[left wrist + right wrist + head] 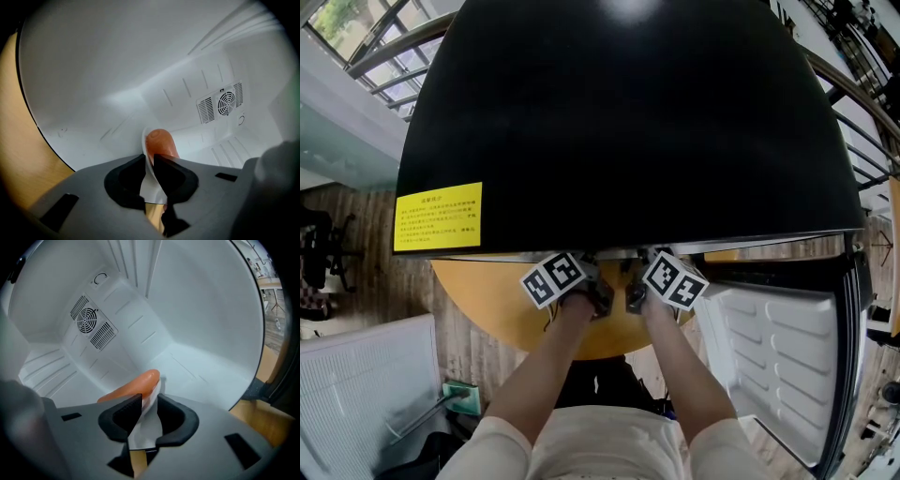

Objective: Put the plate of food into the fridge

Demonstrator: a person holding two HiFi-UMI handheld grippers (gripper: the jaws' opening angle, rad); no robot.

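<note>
I look down on the black fridge (628, 122), and both grippers reach in under its top edge. The white plate (151, 185) carries an orange sausage (161, 143) inside the white fridge compartment. My left gripper (149, 161) is shut on the plate's rim, which is pinched thin between its pads. In the right gripper view the plate (146, 425) and sausage (133, 385) show again. The rim lies between the jaws of my right gripper (150, 401), which stand wider, not pressing it. From the head view only the marker cubes and the left gripper (602, 298) and right gripper (633, 296) show; the plate is hidden.
The fridge door (778, 366) hangs open at the right, with moulded white shelves. A fan vent (220, 103) sits in the back wall. A round wooden table (487, 309) lies under the hands. A yellow label (438, 217) is stuck on the fridge top.
</note>
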